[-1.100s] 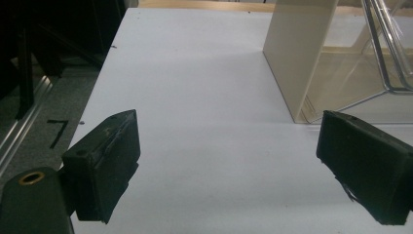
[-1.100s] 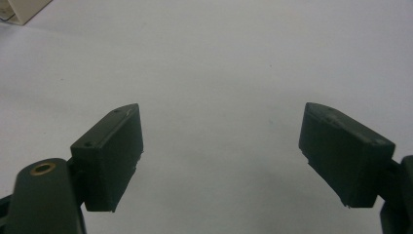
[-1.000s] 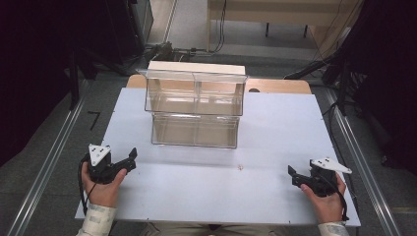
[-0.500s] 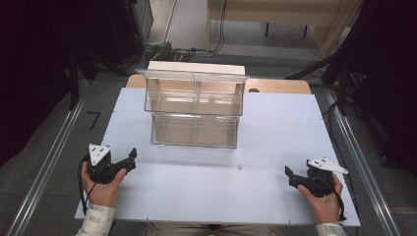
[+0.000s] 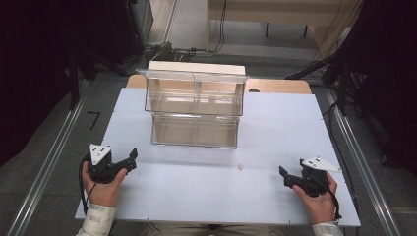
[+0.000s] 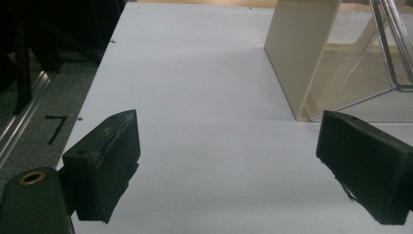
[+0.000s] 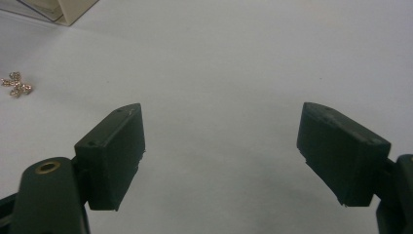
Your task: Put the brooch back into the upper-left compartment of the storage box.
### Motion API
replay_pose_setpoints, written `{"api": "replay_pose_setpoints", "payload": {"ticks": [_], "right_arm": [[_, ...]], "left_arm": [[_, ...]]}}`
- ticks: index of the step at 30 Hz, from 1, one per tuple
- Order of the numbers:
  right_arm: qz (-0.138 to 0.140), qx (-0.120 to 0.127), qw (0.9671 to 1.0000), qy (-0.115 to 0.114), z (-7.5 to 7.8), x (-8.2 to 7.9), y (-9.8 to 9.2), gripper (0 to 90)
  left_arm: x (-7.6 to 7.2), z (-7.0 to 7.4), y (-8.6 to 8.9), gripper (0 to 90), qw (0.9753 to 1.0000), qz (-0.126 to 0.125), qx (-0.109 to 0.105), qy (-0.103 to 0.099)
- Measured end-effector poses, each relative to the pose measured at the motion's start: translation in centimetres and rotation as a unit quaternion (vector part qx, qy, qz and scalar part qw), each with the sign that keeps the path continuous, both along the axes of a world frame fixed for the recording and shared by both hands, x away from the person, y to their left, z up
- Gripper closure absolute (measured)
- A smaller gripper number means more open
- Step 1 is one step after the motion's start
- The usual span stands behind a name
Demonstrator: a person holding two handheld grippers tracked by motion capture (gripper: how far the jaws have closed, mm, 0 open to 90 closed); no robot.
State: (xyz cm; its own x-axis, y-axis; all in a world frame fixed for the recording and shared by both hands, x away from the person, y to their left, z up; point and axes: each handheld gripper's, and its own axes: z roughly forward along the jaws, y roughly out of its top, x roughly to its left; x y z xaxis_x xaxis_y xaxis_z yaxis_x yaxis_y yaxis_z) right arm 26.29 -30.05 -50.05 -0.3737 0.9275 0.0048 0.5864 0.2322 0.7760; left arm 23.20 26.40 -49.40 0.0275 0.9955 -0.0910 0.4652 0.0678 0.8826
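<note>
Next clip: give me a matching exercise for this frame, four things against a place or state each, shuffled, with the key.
Things:
1. left gripper
2. right gripper
3. clear organizer
4. small gold trinket

Places or states:
A. lies loose on the white table, between organizer and near edge
B. open, near the table's left edge, pointing toward the organizer
C. stands at the far middle of the table, two tiers
D. open, near the table's right corner, trinket ahead of it

Pairs: 1-B, 2-D, 3-C, 4-A
</note>
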Motion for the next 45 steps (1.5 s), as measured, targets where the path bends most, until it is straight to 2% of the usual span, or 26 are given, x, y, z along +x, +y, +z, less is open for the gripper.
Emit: {"api": "replay_pose_setpoints", "payload": {"ticks": [14,45], "right_arm": [[0.014,0.013,0.9998,0.005,-0.3,0.0,1.4,16.4],[0.079,0.014,0.9967,0.015,-1.1,0.2,5.2,24.4]], "left_arm": [[0.0,0.0,0.0,10.0,1.0000,0.001,0.000,0.001],[0.3,-0.2,-0.2,10.0,1.0000,-0.002,0.002,0.006]]}}
